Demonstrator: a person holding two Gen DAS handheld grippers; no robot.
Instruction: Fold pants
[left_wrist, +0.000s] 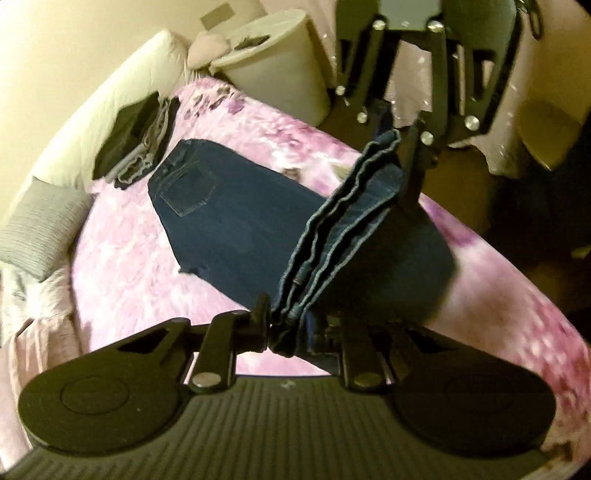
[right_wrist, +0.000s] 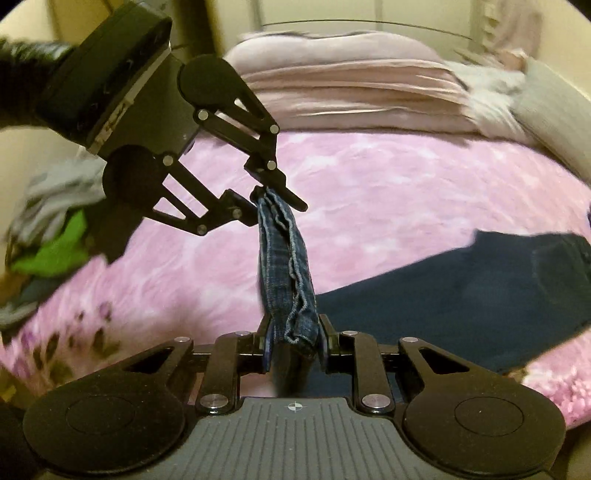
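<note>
The step in hand, I judge, is the lengthwise fold: one pair of jeans lies on the pink blanket, waist end flat, leg hems lifted above it; two grippers hold that hem edge stretched between them; the left gripper has its fingers nearly closed, pinching one corner; the right gripper is likewise clamped on the other corner; next, the hems likely need carrying toward the waistband, kept level and taut, then lowered squarely before release.
</note>
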